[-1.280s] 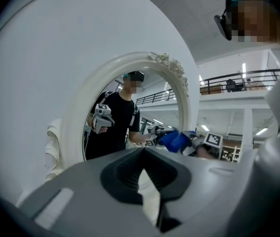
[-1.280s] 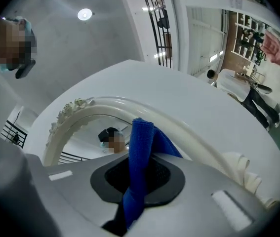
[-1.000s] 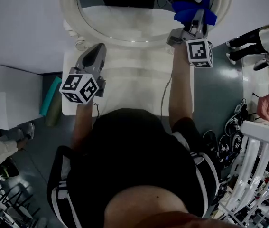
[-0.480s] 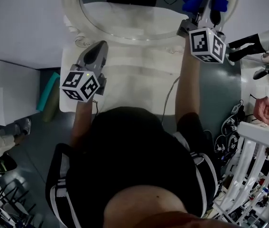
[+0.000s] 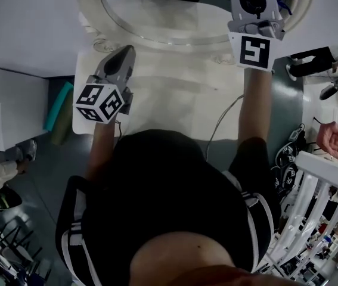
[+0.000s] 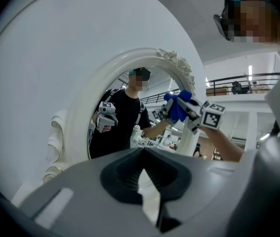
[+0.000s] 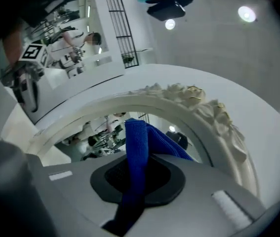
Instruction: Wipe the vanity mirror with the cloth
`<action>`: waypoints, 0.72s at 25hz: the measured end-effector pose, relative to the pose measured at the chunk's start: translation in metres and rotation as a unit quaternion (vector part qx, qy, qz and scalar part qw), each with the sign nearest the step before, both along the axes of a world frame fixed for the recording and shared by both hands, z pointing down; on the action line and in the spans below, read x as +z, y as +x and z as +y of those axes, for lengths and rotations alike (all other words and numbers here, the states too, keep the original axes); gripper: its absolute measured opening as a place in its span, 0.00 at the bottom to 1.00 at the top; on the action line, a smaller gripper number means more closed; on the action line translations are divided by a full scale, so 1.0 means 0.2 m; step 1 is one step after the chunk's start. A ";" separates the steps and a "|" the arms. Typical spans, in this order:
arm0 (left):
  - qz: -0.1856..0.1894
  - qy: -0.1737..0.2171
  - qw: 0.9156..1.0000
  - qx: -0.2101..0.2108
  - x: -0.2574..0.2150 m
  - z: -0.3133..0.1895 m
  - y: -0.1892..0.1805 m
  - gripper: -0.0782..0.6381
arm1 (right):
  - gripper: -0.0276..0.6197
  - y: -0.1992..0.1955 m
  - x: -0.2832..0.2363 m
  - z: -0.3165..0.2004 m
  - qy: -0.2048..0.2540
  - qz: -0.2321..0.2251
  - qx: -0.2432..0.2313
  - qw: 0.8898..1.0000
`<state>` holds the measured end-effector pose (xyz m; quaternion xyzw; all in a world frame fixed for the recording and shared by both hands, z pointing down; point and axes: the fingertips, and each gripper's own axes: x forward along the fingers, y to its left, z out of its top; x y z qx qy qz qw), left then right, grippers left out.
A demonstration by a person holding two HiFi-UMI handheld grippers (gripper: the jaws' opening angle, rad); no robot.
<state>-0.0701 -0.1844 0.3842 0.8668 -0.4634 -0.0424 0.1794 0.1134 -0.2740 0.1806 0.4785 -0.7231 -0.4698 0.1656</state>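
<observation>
Cloth, blue, sits pinched in your right gripper, jaws closed on it, held up at the right side of the vanity mirror near its ornate frame; contact with the glass is unclear. Your left gripper hangs over the vanity top, jaws together, empty.

Cloth: solid blue. Vanity mirror: white frame with moulded floral relief. Left gripper and right gripper: grey. The 2 marker cubes: black-and-white square patterns. Table: white. Shirt: black, white-striped sleeves.
</observation>
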 end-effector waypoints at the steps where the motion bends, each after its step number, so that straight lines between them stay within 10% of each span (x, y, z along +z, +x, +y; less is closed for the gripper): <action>1: 0.000 -0.001 1.000 0.000 0.01 -0.01 0.02 0.12 | 0.09 0.01 0.07 -0.01 -0.011 0.026 -0.003 1.000; 11: -0.003 -0.009 1.000 0.017 0.00 -0.04 0.10 0.12 | 0.09 0.00 0.84 0.00 -0.082 0.214 -0.026 0.973; 18: -0.009 -0.018 1.000 0.017 0.05 -0.02 0.09 0.12 | 0.08 0.12 1.60 0.03 -0.232 0.325 -0.002 0.917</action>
